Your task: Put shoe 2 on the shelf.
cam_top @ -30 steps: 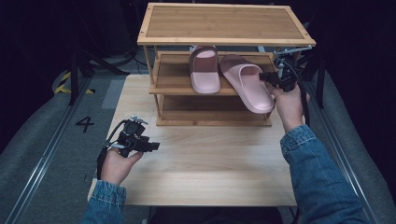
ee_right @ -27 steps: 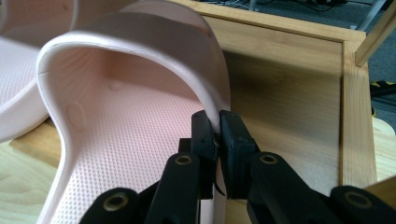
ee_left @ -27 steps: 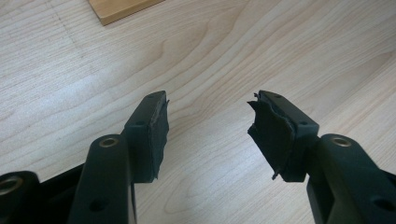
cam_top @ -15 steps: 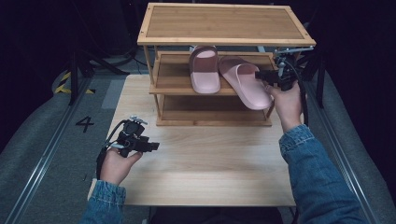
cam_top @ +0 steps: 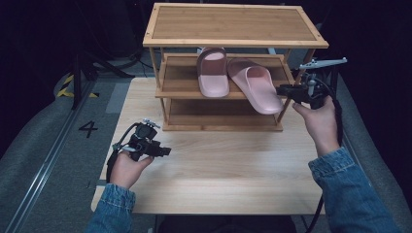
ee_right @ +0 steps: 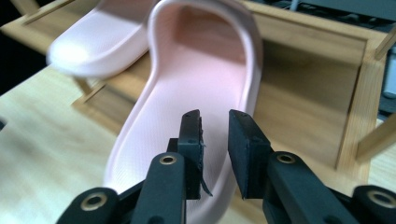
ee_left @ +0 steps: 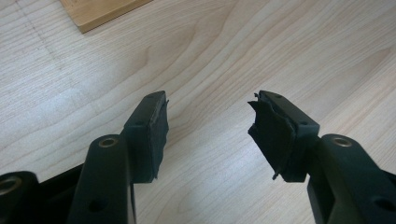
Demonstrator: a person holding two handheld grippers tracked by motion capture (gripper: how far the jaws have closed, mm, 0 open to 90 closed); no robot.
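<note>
Lying skewed on the rack's (cam_top: 170, 92) middle shelf, the right slipper (cam_top: 256, 87) overhangs the front edge with its heel toward the right tool (cam_top: 283, 90). That tool sits just off the heel — its jaws have just been closing, a narrow gap between the pads, nothing gripped. Second slipper (cam_top: 213, 72) lies straight on the same shelf, touching the first near the toe. Left tool (ee_left: 208, 126) hovers low over the table (cam_top: 218, 174), well apart from the rack — jaws spread wide, empty.
</note>
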